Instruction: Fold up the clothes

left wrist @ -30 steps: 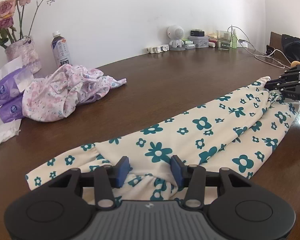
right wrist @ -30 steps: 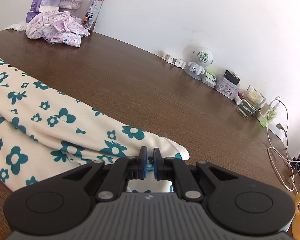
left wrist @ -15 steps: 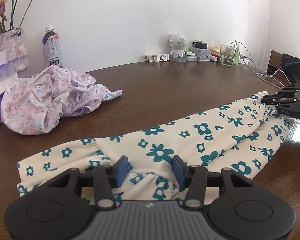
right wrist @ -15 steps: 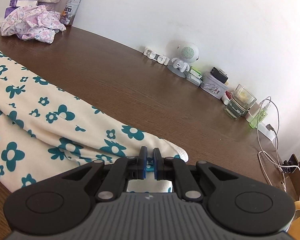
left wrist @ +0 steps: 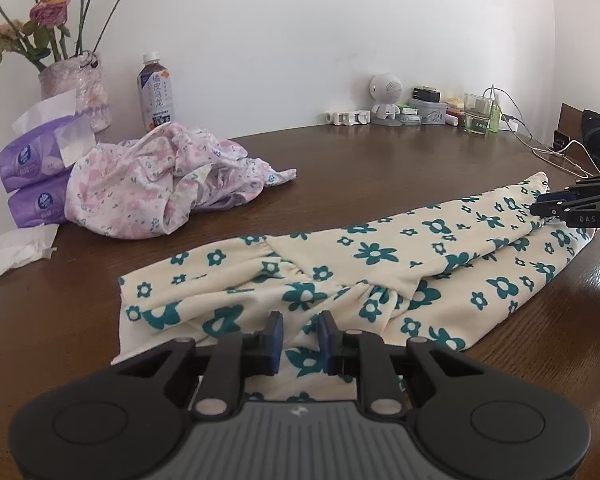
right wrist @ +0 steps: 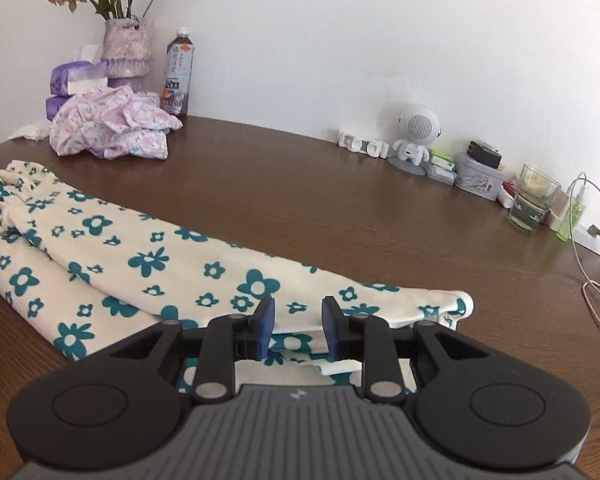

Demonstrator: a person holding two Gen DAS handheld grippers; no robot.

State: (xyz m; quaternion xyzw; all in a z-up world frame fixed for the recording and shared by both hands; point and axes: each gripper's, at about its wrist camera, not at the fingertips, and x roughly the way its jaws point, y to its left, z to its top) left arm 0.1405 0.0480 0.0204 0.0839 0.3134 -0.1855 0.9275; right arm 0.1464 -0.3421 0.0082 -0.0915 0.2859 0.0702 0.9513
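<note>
On the tabletop [left wrist: 380, 168], the soft, limp floral garment [left wrist: 380, 256] lies between the closing left gripper [left wrist: 299, 334] and opening, released right gripper [right wrist: 298, 320]; its 6 o'clock hem is best pinched.

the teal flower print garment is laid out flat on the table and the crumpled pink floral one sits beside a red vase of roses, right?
Not quite: the vase is pale lilac, not red, as the right wrist view shows. The teal-flowered garment does lie on the table, with the crumpled pink floral one beside the vase.

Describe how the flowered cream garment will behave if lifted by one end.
The flowered garment probably droops: it lies flat in soft, layered folds on the table. It looks light and thin. The gathered waistband may bunch or stretch rather than hold shape.
</note>
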